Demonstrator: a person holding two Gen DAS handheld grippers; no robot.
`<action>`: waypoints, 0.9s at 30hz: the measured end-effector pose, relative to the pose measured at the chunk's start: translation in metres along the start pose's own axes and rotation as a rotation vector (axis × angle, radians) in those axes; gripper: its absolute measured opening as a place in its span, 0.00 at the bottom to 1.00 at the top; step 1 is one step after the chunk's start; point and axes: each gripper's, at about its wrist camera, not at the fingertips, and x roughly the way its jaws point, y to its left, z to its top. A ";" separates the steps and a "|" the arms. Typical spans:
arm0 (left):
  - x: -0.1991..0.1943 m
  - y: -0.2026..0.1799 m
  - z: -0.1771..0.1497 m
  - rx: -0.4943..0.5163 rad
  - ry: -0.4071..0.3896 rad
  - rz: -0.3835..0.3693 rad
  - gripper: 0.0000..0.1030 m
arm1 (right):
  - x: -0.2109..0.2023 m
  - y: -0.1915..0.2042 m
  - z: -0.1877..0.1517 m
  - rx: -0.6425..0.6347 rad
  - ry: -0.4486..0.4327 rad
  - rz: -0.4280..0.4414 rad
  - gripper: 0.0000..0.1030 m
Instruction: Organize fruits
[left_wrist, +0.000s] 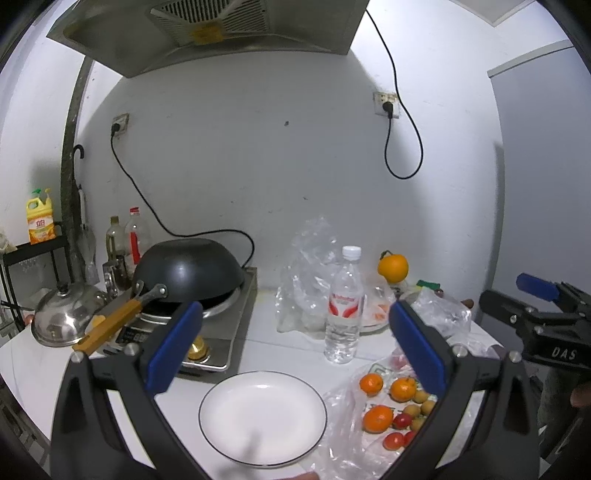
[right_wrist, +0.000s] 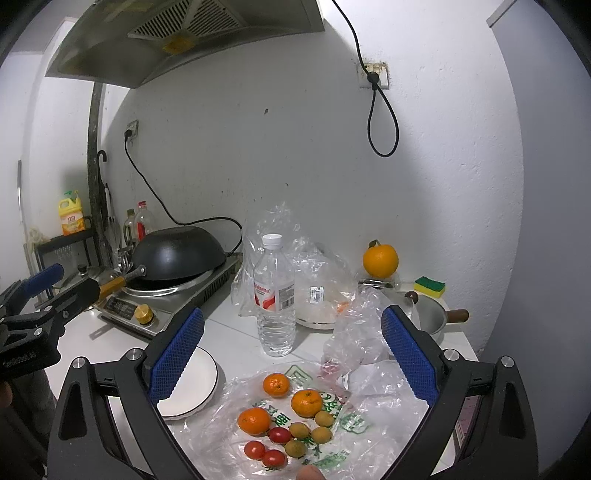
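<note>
Between the blue pads of the left gripper (left_wrist: 295, 343), which stand wide apart and hold nothing, a white plate (left_wrist: 262, 417) lies bare on the counter (left_wrist: 280, 347). The right gripper (right_wrist: 293, 354) is also spread apart and empty; it hovers above the fruit. On a flat plastic bag (right_wrist: 332, 435), at 3 o'clock from the plate and touching its rim, lie three tangerines (right_wrist: 306, 403), some cherry tomatoes (right_wrist: 255, 449) and small brown fruits (right_wrist: 299, 430), close together. At 12 o'clock from the fruit a water bottle (right_wrist: 274, 295) stands upright. Behind it are crumpled clear bags (right_wrist: 280, 236), and at 1 o'clock one orange (right_wrist: 380, 260) near the wall. At 10 o'clock a black wok (right_wrist: 177, 254) rests upside down on a cooker (right_wrist: 162, 299).
</note>
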 end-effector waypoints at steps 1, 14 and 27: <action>0.000 0.000 0.000 0.001 0.000 0.000 0.99 | 0.000 -0.001 0.000 0.001 0.000 0.001 0.96; 0.003 -0.005 -0.001 0.009 0.003 -0.004 0.99 | 0.001 -0.001 -0.003 0.006 0.007 0.002 0.96; 0.005 -0.010 -0.002 0.025 0.008 -0.018 0.99 | 0.000 -0.002 -0.005 0.007 0.013 0.005 0.96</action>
